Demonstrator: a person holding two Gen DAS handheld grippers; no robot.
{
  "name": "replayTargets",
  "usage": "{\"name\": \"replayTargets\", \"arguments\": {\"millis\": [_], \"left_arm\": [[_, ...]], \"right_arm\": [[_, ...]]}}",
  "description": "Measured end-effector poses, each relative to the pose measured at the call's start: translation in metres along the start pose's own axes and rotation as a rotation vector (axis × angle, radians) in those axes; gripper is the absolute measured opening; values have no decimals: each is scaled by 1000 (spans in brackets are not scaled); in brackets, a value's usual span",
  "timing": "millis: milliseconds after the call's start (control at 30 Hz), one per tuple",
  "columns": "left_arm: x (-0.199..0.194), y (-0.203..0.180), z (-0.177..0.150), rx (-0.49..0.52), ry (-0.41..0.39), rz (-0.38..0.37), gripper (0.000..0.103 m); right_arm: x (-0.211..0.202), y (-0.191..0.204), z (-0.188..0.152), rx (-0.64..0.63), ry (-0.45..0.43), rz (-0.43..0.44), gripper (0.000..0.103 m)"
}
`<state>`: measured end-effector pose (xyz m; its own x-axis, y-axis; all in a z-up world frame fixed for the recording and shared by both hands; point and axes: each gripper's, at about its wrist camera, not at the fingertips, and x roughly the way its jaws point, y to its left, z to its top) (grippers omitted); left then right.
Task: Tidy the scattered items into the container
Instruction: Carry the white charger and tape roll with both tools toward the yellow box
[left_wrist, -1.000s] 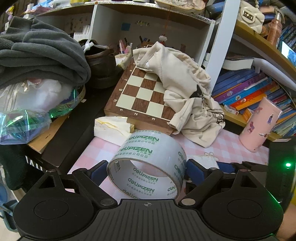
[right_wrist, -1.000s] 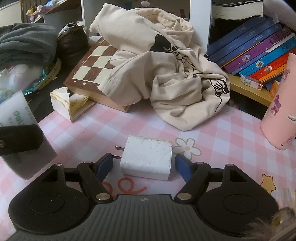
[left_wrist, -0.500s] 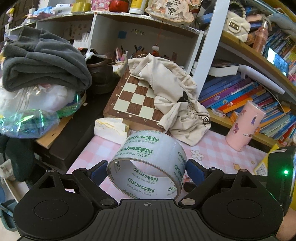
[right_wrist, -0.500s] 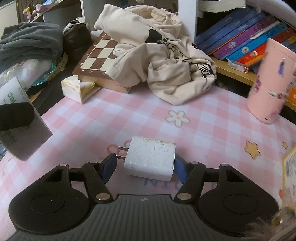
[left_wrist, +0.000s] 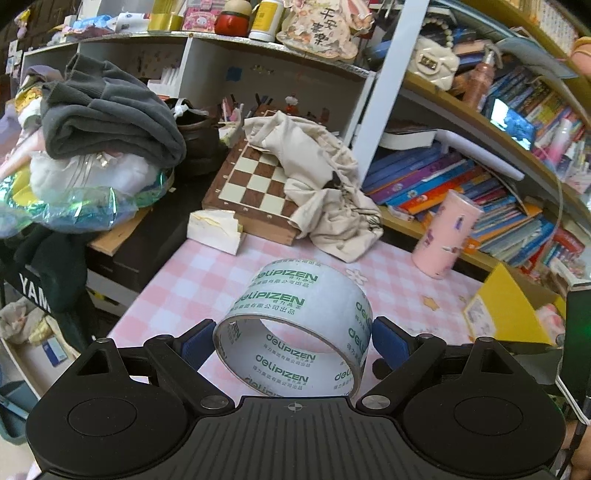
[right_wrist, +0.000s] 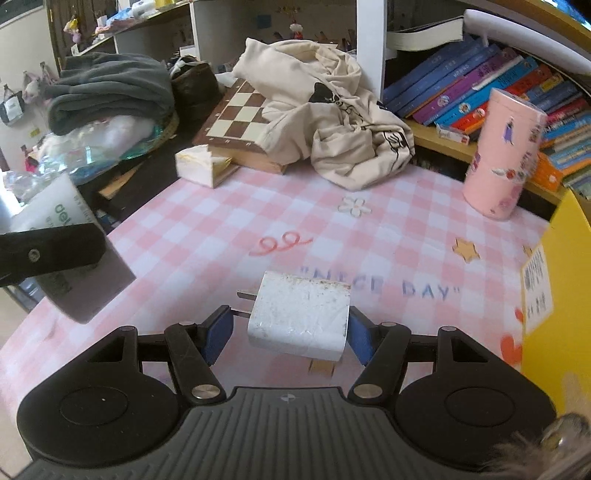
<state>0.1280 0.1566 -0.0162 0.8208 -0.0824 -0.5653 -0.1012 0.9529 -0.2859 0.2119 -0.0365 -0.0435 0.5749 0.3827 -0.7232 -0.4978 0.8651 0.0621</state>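
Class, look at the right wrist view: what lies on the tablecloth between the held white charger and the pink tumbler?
In the right wrist view, nothing stands between the charger and the tumbler: only bare checked tablecloth with printed patterns.

Both fisheye views are evenly and softly lit, with no hard shadows on the pink checked table (right_wrist: 229, 229). Shelves (left_wrist: 461, 103) bow strongly toward the rims, and corners go black. Motion blur smears the yellow box (right_wrist: 554, 280) at 3 o'clock and the book spines (left_wrist: 546, 110) at 2 o'clock.
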Motion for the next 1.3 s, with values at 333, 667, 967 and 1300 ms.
{"name": "replayTargets", "arguments": {"millis": [333, 667, 967, 1300], "left_arm": [[-41, -13, -21, 35, 5, -73, 91], [-70, -22, -32, 76, -18, -120, 92], [-91, -26, -42, 85, -39, -146, 92], [-103, -31, -49, 88, -55, -170, 92]], "right_arm": [[-61, 8, -47, 73, 5, -42, 63], [-97, 20, -73, 101, -32, -81, 63], [-120, 27, -87, 112, -58, -107, 63], [-138, 29, -98, 112, -81, -132, 63]]}}
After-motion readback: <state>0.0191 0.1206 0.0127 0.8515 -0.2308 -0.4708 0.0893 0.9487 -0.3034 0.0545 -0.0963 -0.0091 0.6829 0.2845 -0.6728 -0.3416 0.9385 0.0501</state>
